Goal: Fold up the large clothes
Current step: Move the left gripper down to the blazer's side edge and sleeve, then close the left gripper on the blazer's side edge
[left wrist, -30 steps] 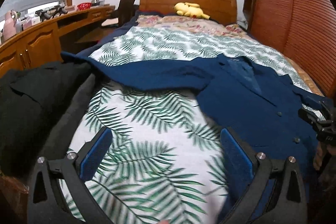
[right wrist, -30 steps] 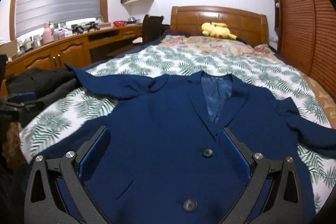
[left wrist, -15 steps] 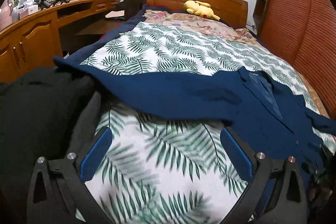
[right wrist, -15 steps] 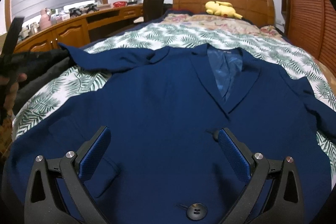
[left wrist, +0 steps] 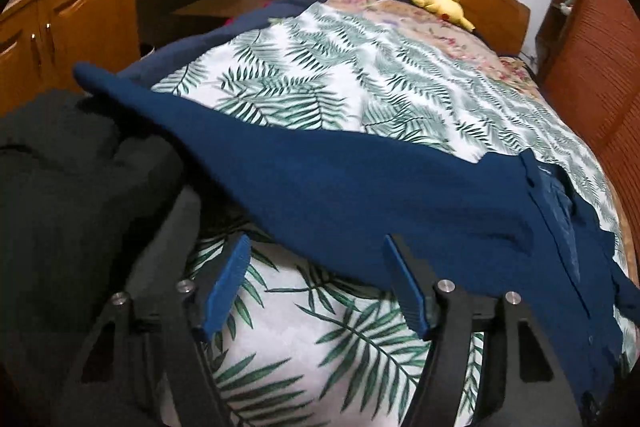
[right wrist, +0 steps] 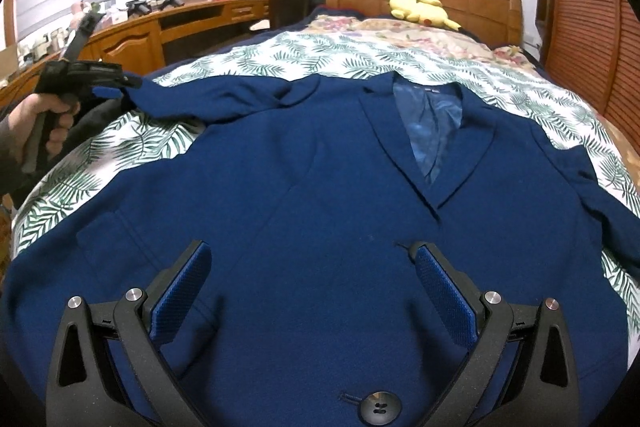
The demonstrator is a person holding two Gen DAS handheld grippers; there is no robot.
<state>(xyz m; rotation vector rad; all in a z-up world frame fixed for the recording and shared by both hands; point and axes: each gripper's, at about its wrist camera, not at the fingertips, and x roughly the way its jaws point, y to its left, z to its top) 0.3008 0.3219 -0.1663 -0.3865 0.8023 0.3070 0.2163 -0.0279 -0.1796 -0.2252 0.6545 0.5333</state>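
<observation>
Since a second ago the left hand-held gripper [left wrist: 316, 283] has swung out toward the sleeve [left wrist: 280, 163] of the navy blazer [right wrist: 320, 187]; its jaws are closing, the sleeve's lower edge just ahead of its blue pads and not yet pinched. The blazer lies face up on the fern-print bed [left wrist: 340, 75], directly beneath the right hand-held gripper [right wrist: 312, 283], whose jaws stand spread over the front panel, gripping nothing. A button [right wrist: 380, 409] sits just behind its fingertips. Dark clothes [left wrist: 60, 187] are piled left of the left gripper.
</observation>
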